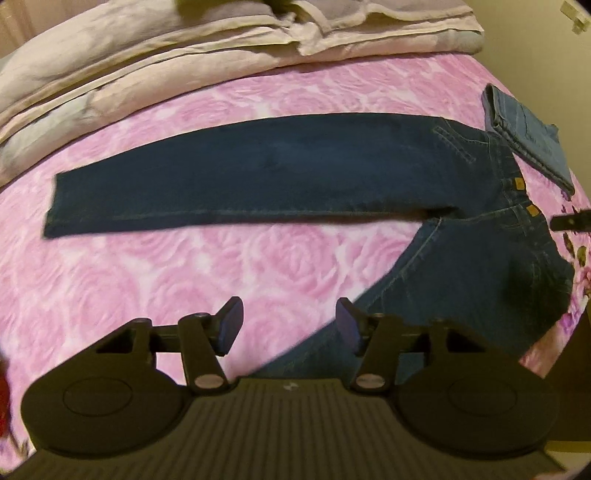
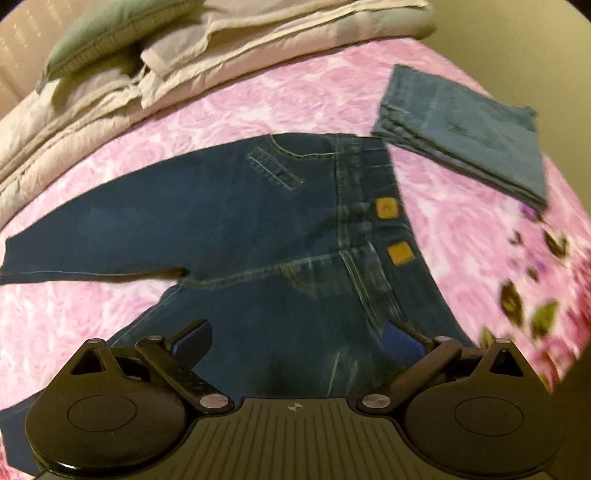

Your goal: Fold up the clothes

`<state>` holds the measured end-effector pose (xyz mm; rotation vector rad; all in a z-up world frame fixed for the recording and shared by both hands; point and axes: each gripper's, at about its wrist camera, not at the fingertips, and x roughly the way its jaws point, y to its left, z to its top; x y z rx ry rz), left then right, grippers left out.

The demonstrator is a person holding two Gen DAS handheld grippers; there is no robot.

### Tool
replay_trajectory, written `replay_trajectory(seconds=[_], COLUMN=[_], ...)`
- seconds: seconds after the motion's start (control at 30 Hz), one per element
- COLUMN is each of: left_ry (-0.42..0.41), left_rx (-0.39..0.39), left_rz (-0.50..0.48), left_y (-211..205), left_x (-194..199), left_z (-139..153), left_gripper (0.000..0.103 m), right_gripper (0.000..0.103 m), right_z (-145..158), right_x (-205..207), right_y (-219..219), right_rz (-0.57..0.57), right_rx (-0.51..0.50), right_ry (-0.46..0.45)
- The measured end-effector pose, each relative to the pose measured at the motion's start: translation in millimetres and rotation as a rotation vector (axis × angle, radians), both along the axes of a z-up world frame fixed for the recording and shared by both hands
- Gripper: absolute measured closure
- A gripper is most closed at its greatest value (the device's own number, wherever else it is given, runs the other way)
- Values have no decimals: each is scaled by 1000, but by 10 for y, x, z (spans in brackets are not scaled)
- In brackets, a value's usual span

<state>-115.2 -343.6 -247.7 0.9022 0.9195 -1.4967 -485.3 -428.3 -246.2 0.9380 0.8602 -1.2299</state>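
Observation:
Dark blue jeans [image 1: 258, 173] lie spread on a pink rose-patterned bedspread [image 1: 147, 266]. One leg runs straight to the left; the other leg [image 1: 443, 288] slants down toward me. The waistband with two yellow patches [image 2: 391, 229] is at the right. My left gripper [image 1: 288, 326] is open and empty, hovering over the near leg's lower part. My right gripper [image 2: 295, 343] is open and empty, just above the jeans' hip near the waistband [image 2: 258, 221].
A folded lighter-blue denim piece [image 2: 469, 133] lies beyond the waistband; it also shows in the left wrist view [image 1: 524, 133]. A rumpled beige duvet [image 1: 184, 48] is piled at the back. A green pillow [image 2: 110, 29] lies on it.

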Motion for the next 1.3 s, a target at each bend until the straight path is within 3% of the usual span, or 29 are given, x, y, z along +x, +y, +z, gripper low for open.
replay_trajectory(seconds=[0.27, 0.37, 0.6, 0.77, 0.93, 1.0, 1.03, 1.07, 1.1, 1.13, 1.17, 1.2, 1.3], left_ry=[37, 22, -18, -51, -61, -19, 7, 16, 24, 8, -8, -24, -64], left_rx=[-53, -84, -144, -117, -22, 22, 37, 38, 38, 30, 21, 13, -36], left_rz=[-82, -146, -316, -441, -528, -552, -558, -567, -576, -589, -601, -613, -603], left_y=[-902, -1298, -2200, -2730, -3088, -3137, -3152, -3134, -3116, -3073, -3030, -2987, -2855], left_x=[-98, -92, 11, 137, 311, 374, 405, 401, 397, 374, 350, 327, 284], left_z=[-609, -735, -937, -1148, -1389, -1453, -1474, -1471, -1467, -1458, -1448, -1438, -1326], left_gripper=[52, 52, 52, 52, 53, 63, 65, 75, 86, 90, 95, 99, 102], right_gripper=[8, 20, 20, 20, 20, 20, 30, 41, 62, 74, 77, 86, 96], right_z=[-534, -695, -928, -1154, -1306, -1316, -1318, -1320, -1322, -1322, -1308, -1289, -1185], right_x=[48, 110, 168, 116, 2, 5, 10, 14, 19, 27, 42, 60, 88], right_y=[-1229, -1741, -2622, -2975, -3175, -3174, -3169, -3164, -3159, -3141, -3103, -3059, -2871], right_rz=[253, 363, 588, 686, 693, 703, 709, 715, 721, 717, 722, 729, 726], right_rx=[-72, -96, -58, 36, 115, 128, 134, 139, 145, 156, 151, 139, 79], right_ry=[-10, -32, -67, -71, -138, -152, -157, -163, -168, -176, -165, -149, -95])
